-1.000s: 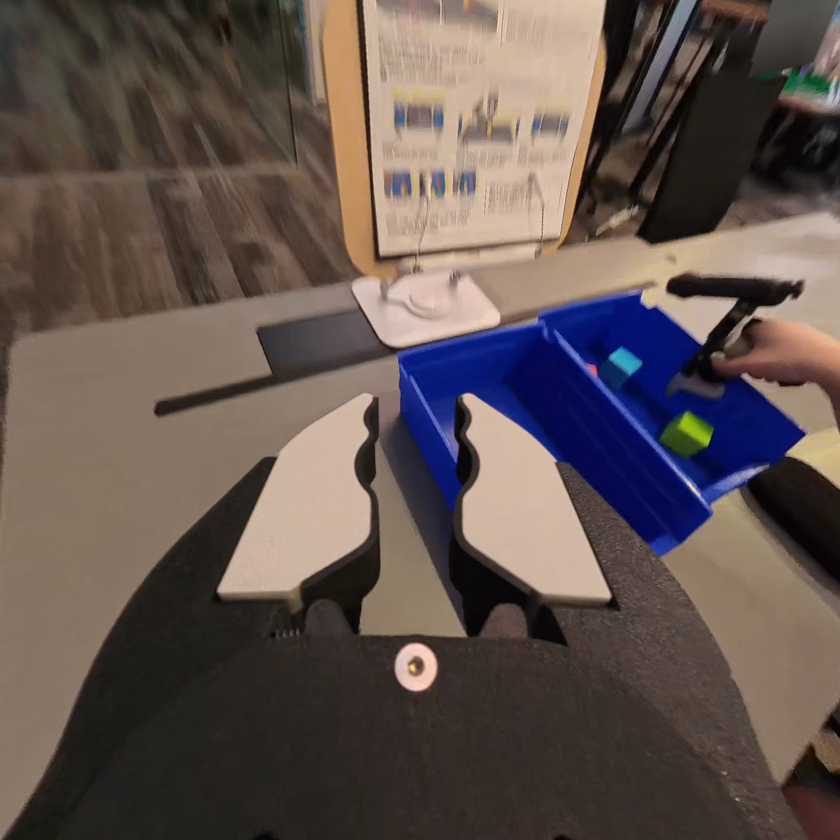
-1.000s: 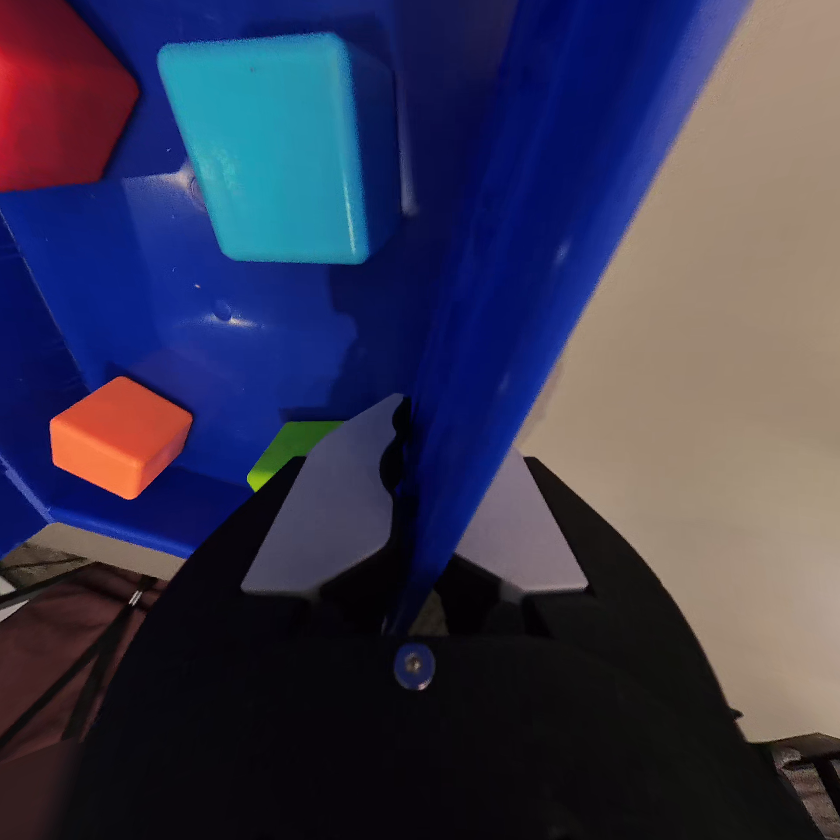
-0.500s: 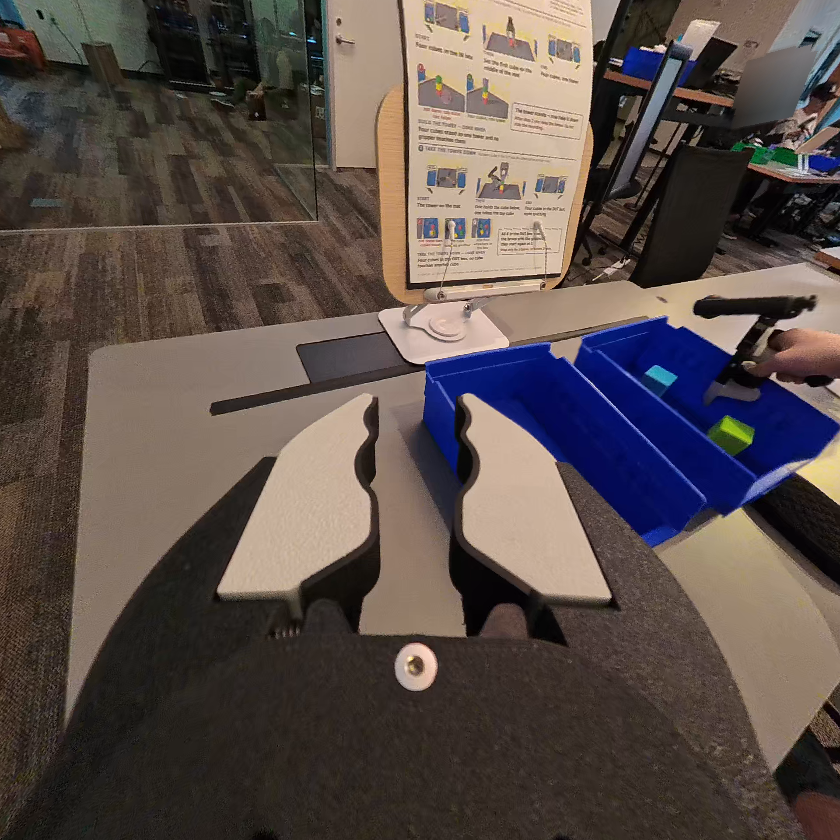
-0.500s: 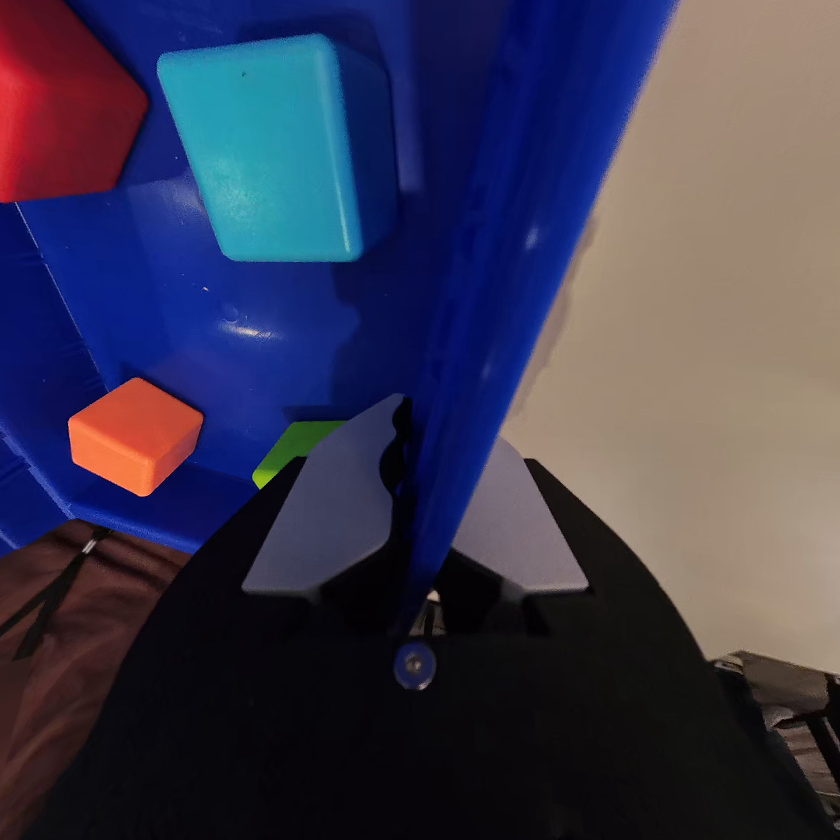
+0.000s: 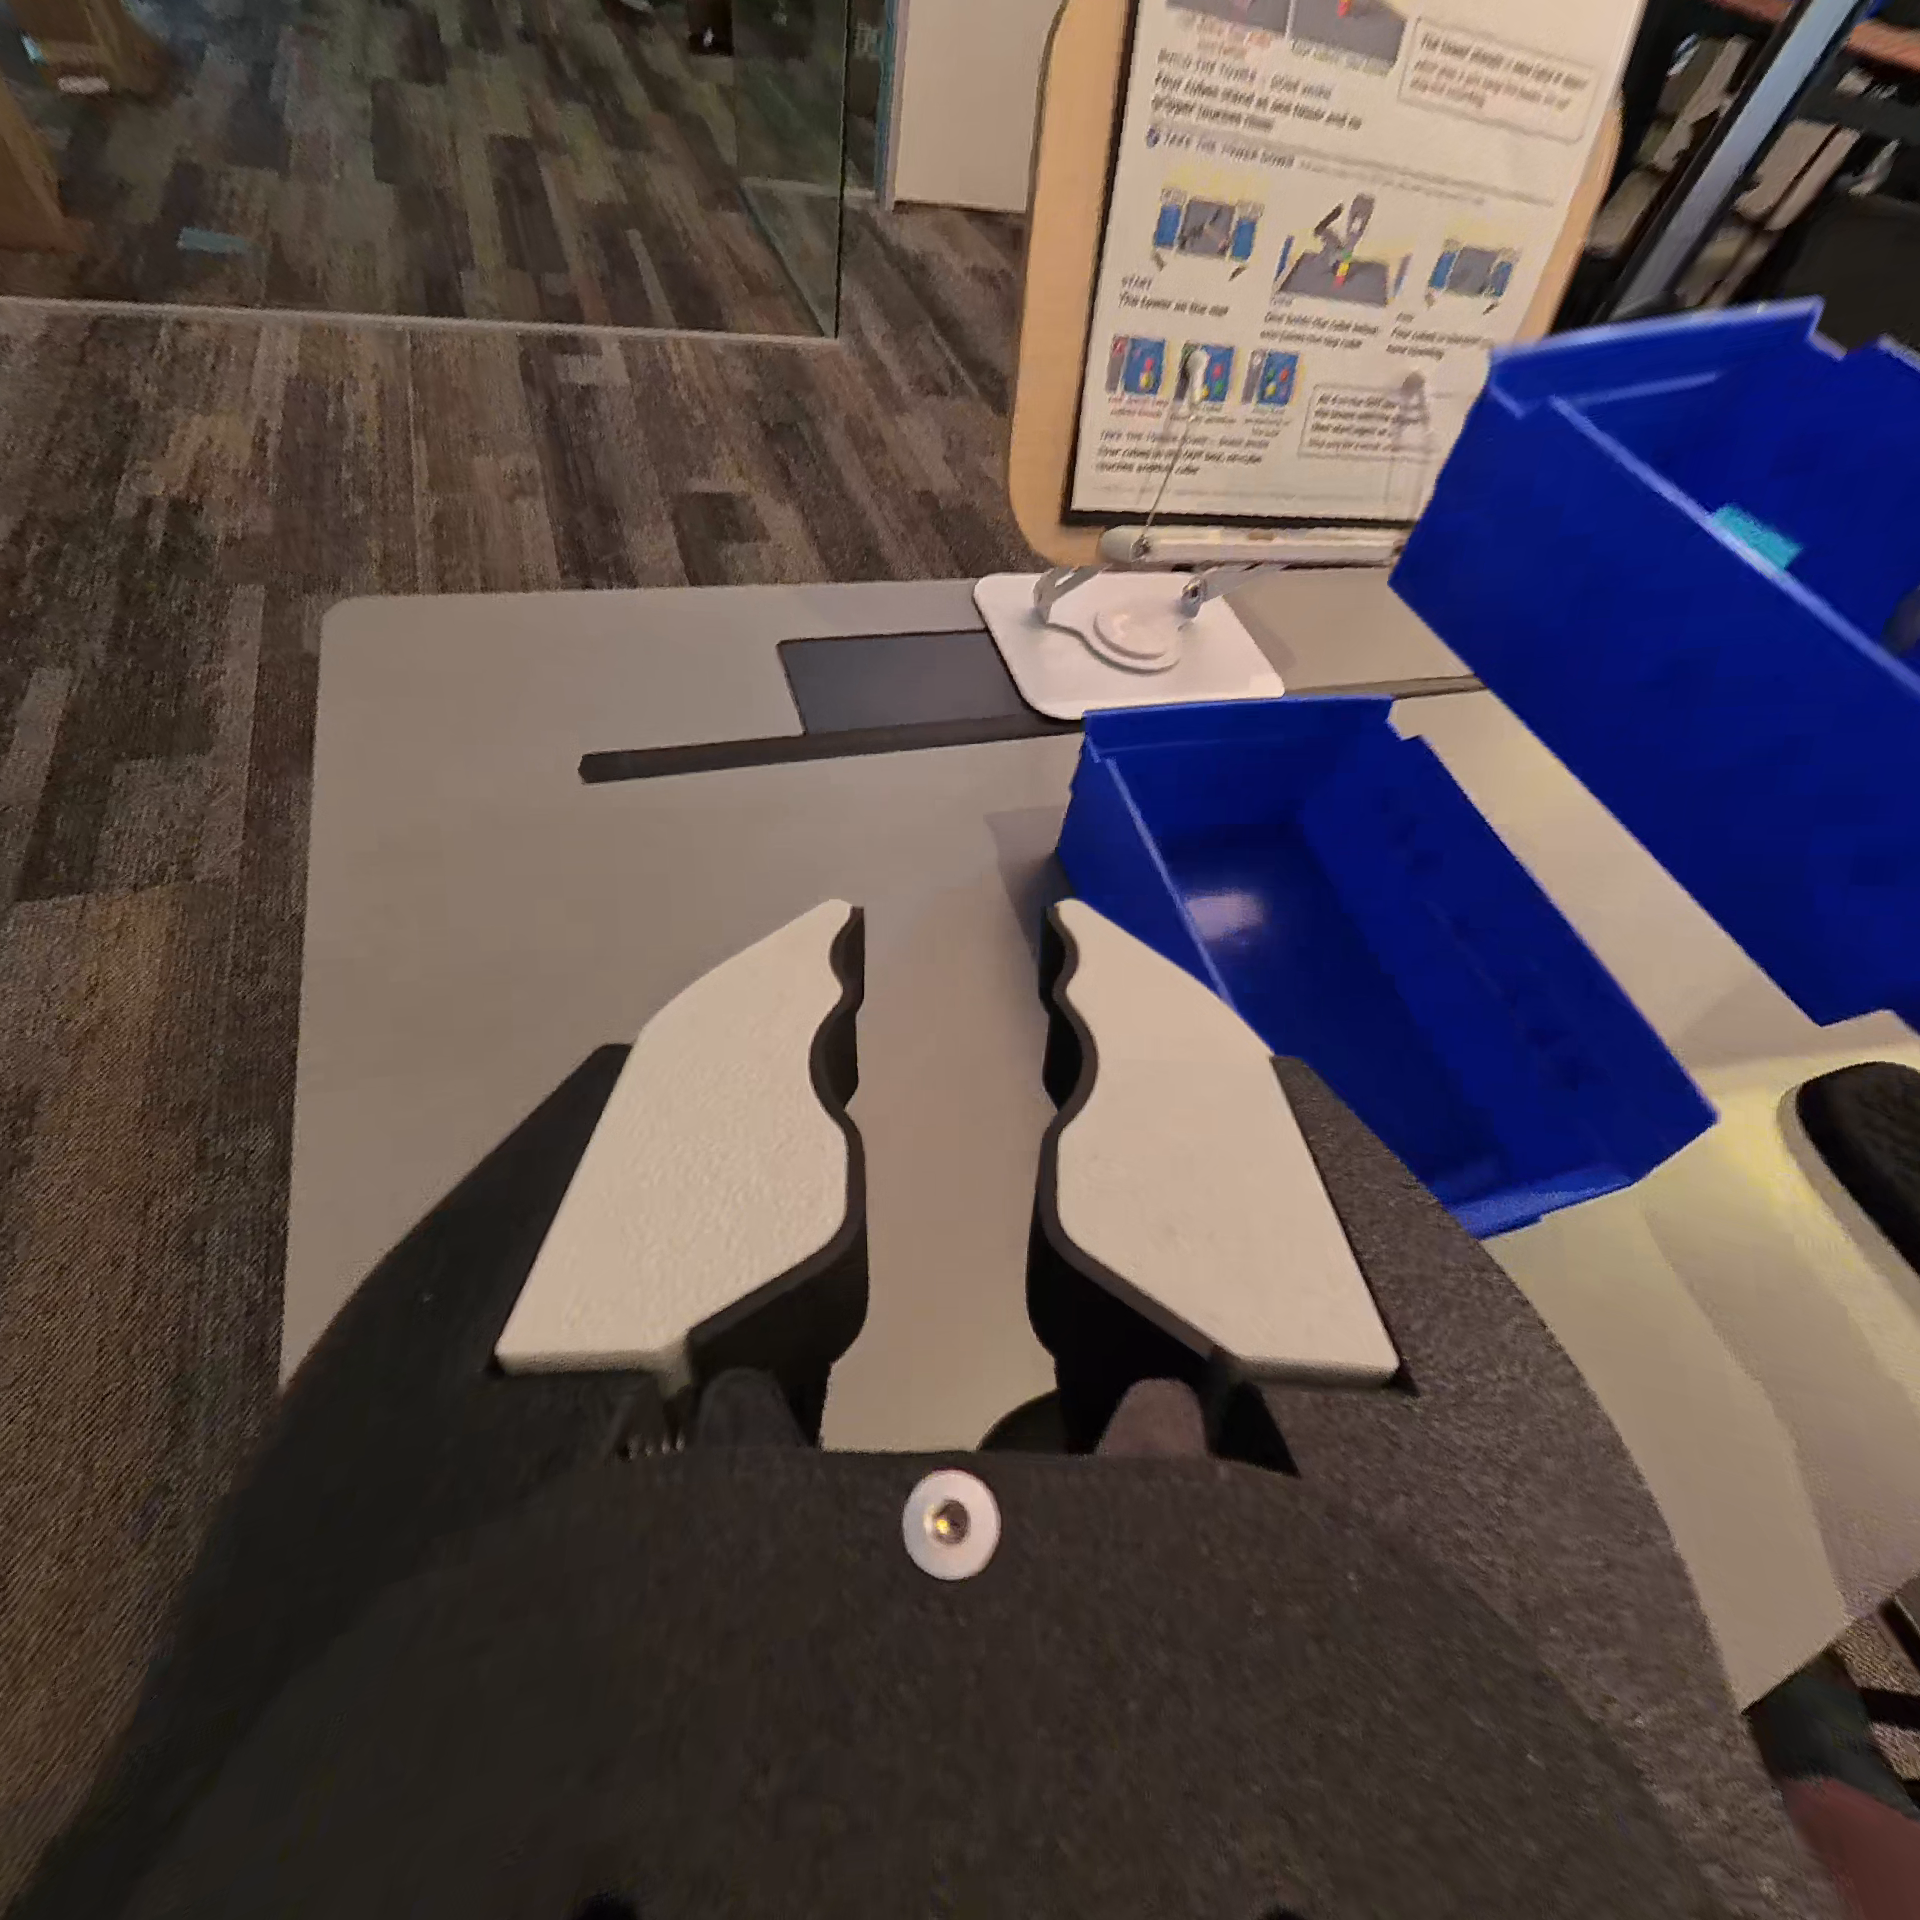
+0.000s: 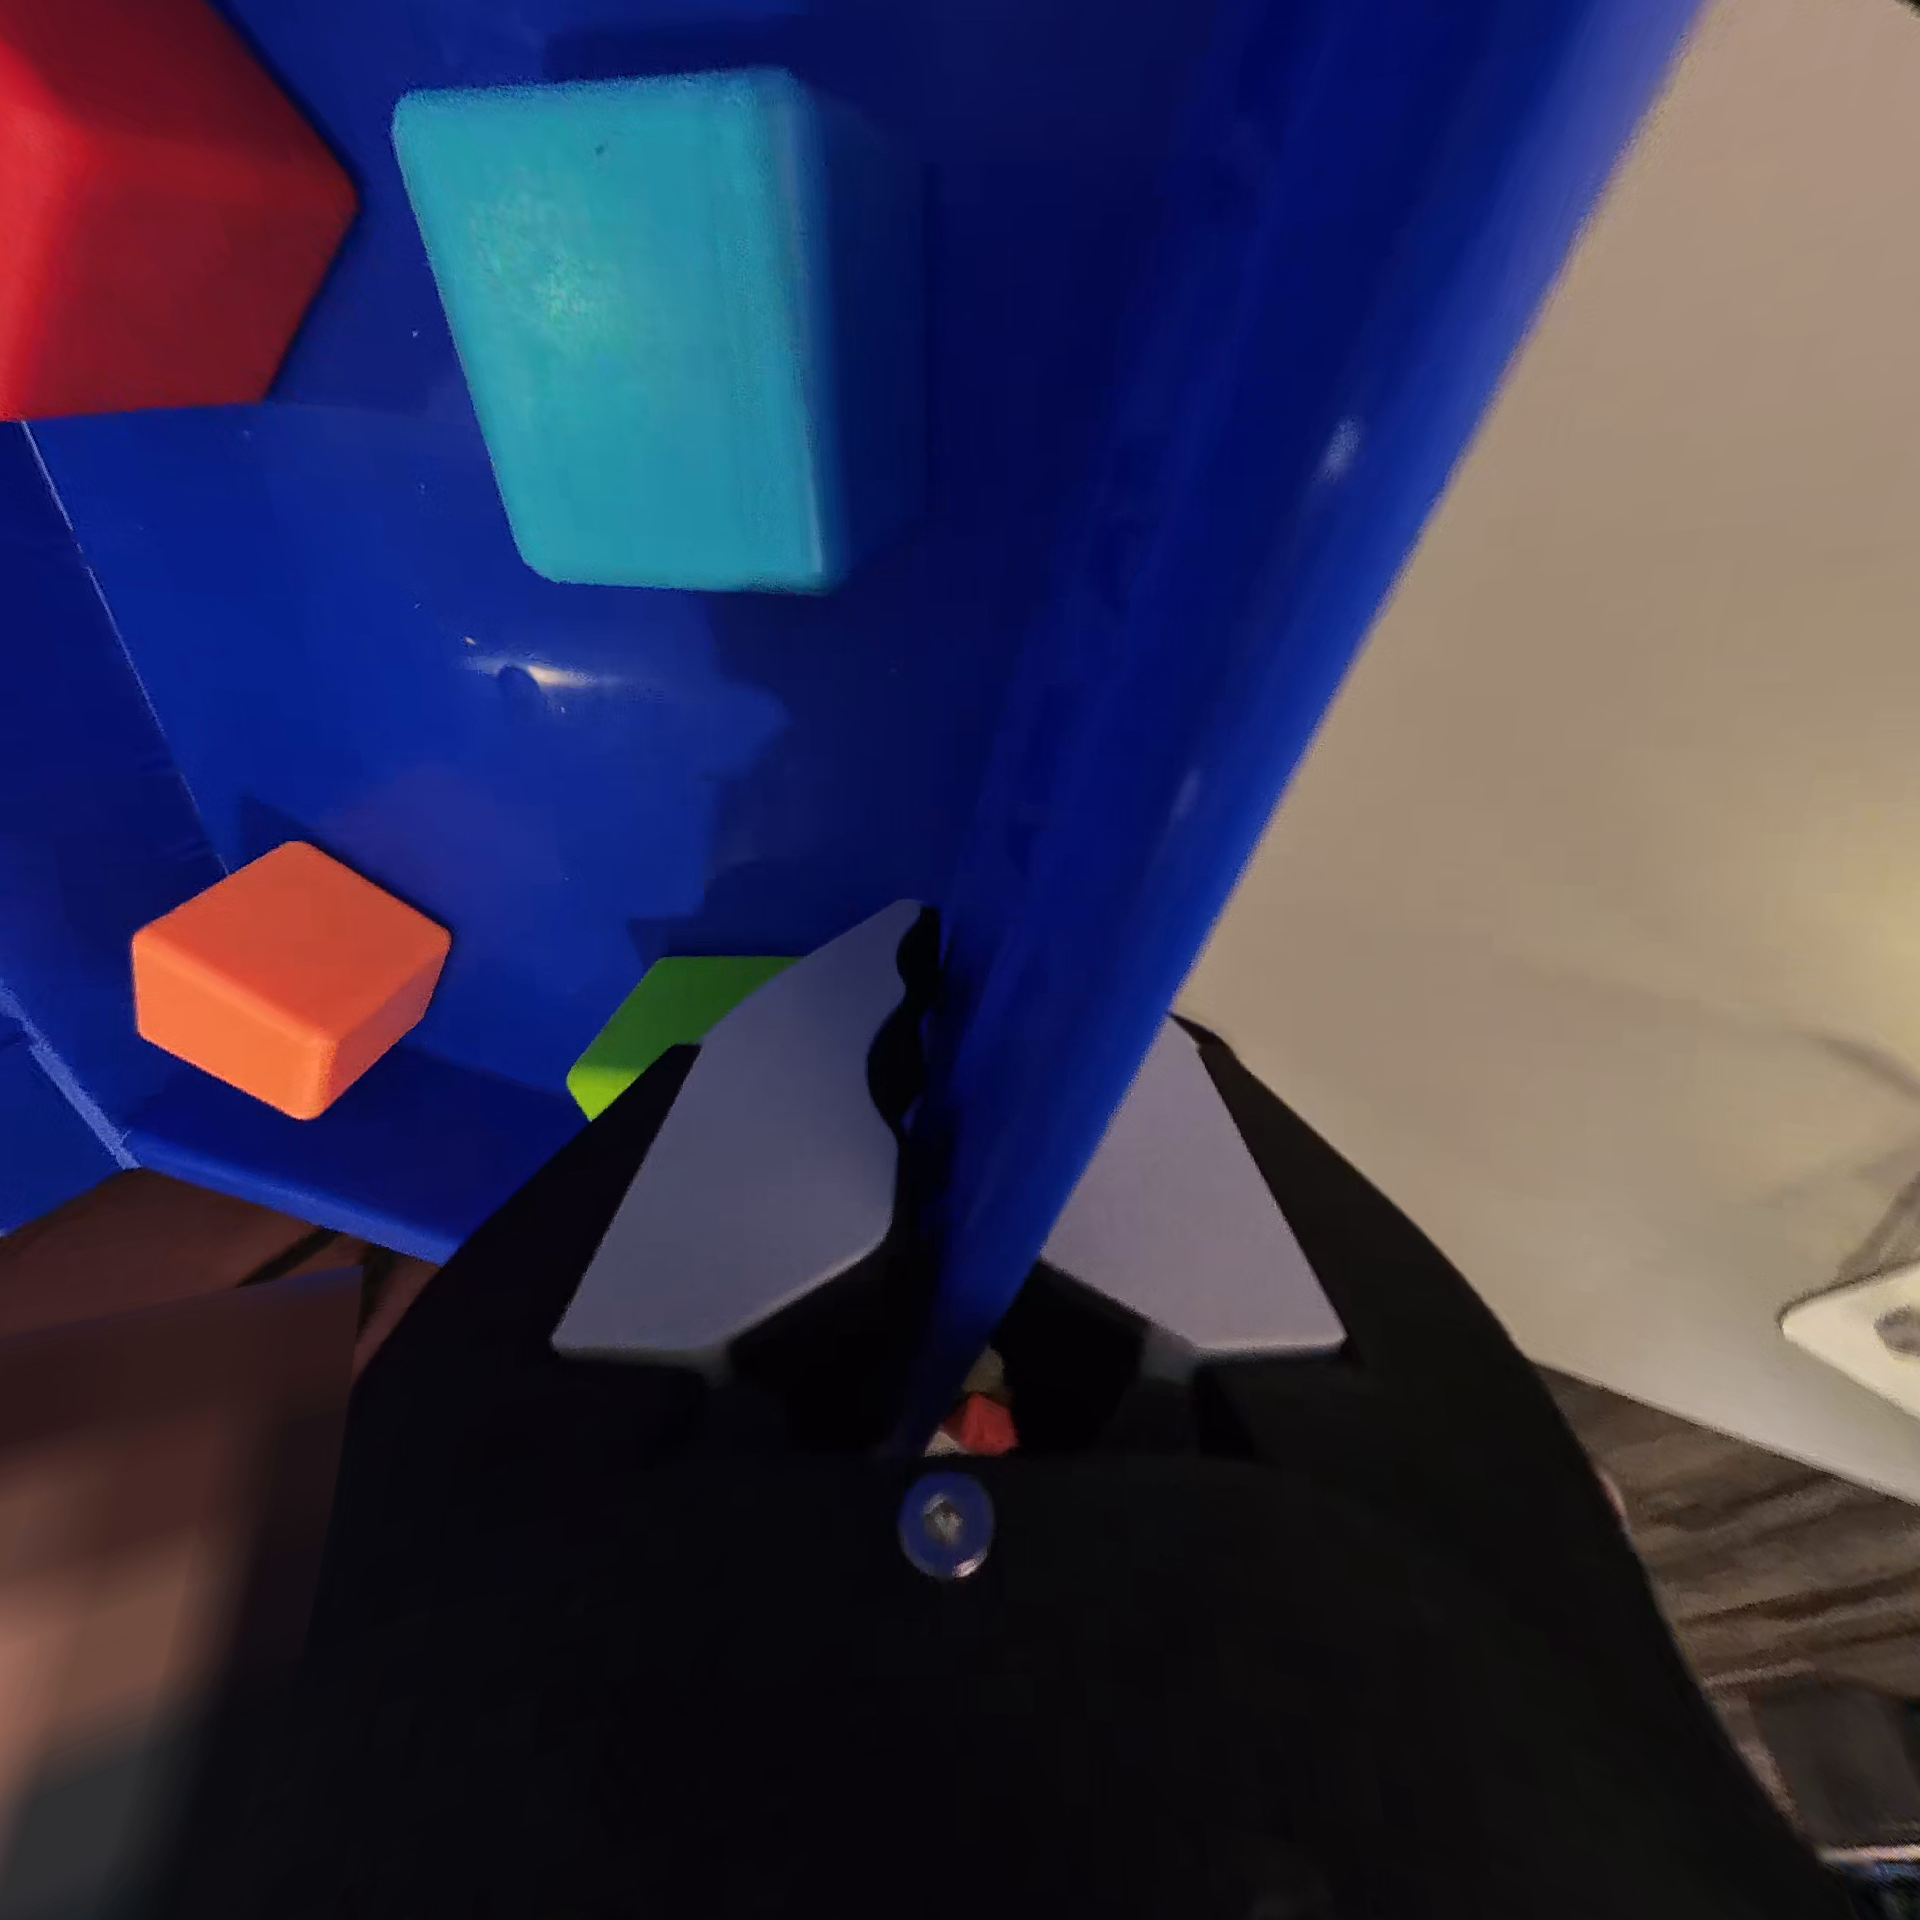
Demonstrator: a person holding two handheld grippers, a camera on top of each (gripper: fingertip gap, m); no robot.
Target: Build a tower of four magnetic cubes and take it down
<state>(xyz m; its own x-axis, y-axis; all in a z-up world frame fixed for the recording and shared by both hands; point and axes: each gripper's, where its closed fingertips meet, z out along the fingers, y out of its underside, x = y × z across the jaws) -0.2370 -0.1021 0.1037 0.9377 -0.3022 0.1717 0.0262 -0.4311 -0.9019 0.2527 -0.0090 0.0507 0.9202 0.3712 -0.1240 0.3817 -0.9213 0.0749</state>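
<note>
In the left wrist view, the left gripper (image 5: 951, 935) is seen with its jaws apart and empty over the grey table (image 5: 623, 831). An empty blue bin (image 5: 1351, 966) lies just right of it; a second, raised bin (image 5: 1662, 644) is seen at upper right.

In the right wrist view, the right gripper (image 6: 935, 1039) is clamped on that bin's wall (image 6: 1122, 727). The cubes are inside, left of the wall: cyan cube (image 6: 634, 332), red cube (image 6: 135, 218), orange cube (image 6: 281, 977), green cube (image 6: 665, 1013).

Grey table (image 5: 623, 831) ahead of left gripper (image 5: 951, 935) lies unobstructed; empty blue bin (image 5: 1403, 935) blocks its right; raised blue bin (image 5: 1662, 644) overhangs beyond; sign stand (image 5: 1127, 644) occupies far edge.
</note>
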